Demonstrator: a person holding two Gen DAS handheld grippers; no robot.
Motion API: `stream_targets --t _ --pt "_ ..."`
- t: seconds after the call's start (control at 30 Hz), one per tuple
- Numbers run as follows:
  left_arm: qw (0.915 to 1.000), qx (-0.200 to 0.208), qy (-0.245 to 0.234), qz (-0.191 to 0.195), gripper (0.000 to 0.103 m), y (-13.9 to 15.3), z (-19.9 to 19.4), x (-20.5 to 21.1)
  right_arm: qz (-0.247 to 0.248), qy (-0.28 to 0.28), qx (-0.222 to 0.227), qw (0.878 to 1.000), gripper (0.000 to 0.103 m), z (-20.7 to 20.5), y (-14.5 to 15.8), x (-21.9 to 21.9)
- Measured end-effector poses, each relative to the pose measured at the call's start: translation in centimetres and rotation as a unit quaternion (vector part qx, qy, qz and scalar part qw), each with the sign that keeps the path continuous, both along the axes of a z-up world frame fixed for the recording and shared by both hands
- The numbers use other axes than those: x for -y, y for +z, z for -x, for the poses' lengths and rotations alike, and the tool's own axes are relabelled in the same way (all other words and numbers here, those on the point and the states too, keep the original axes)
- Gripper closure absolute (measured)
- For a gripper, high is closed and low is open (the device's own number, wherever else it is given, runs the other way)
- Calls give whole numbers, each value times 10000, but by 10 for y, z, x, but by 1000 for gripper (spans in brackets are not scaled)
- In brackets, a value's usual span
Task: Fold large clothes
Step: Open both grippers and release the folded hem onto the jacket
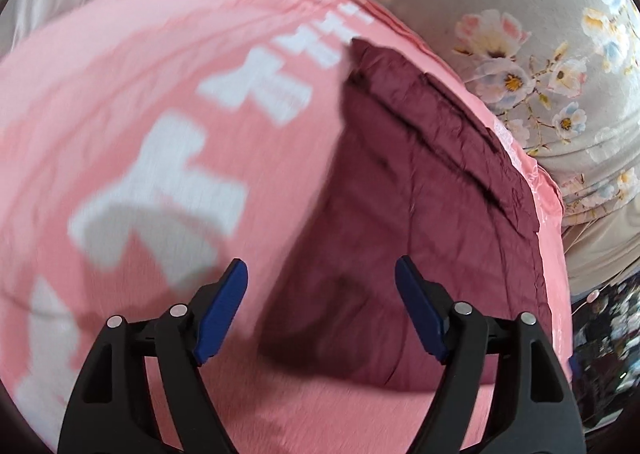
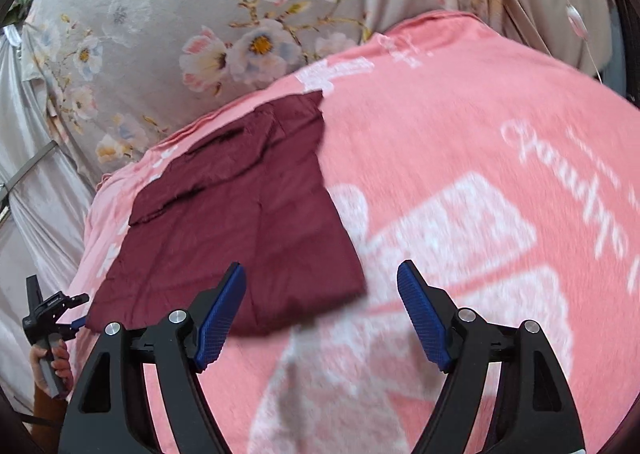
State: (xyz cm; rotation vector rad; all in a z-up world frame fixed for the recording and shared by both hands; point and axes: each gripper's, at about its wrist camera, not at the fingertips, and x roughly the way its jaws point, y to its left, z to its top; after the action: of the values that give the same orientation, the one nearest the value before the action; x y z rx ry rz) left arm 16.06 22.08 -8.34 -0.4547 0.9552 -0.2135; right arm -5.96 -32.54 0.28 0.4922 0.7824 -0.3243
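A dark maroon garment (image 1: 404, 213) lies folded flat on a pink blanket (image 1: 120, 93) with white print. It also shows in the right wrist view (image 2: 240, 213). My left gripper (image 1: 321, 274) is open and empty, hovering over the garment's near left edge. My right gripper (image 2: 321, 274) is open and empty, hovering over the garment's near right corner and the pink blanket (image 2: 460, 133). The left gripper (image 2: 76, 320) also shows at the far left of the right wrist view, by the garment's left corner.
A grey floral bedsheet (image 1: 560, 53) lies beyond the blanket, also seen in the right wrist view (image 2: 200, 13). A hand (image 2: 52, 366) holds the left gripper's handle. Dark clutter (image 1: 608, 334) sits off the bed's edge at the right.
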Motion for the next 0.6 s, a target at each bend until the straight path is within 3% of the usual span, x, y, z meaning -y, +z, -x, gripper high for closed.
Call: stream_targets --t 0.07,0.17,0.3,0.37,0.47,0.6 --pt "9998 -22 111 160 29 -10 7 -2 -137 -137 -58 9998 27 4 -14 0" --pt "9994 182 274 88 28 -11 14 2 -325 -292 -164 9989 27 4 -32 0" --pt "9990 208 368 127 26 -12 14 7 -451 -265 -78 9986 26 -4 -37 -3" --pt "9987 170 330 341 26 -12 13 6 -528 -269 -56 9982 26 -11 -39 -4" --pt "9973 69 260 689 35 -13 10 4 -665 -275 2 9974 26 -21 -41 -4" --pt "9960 -110 200 864 66 -15 7 8 -796 -403 58 9960 31 -32 -44 -2"
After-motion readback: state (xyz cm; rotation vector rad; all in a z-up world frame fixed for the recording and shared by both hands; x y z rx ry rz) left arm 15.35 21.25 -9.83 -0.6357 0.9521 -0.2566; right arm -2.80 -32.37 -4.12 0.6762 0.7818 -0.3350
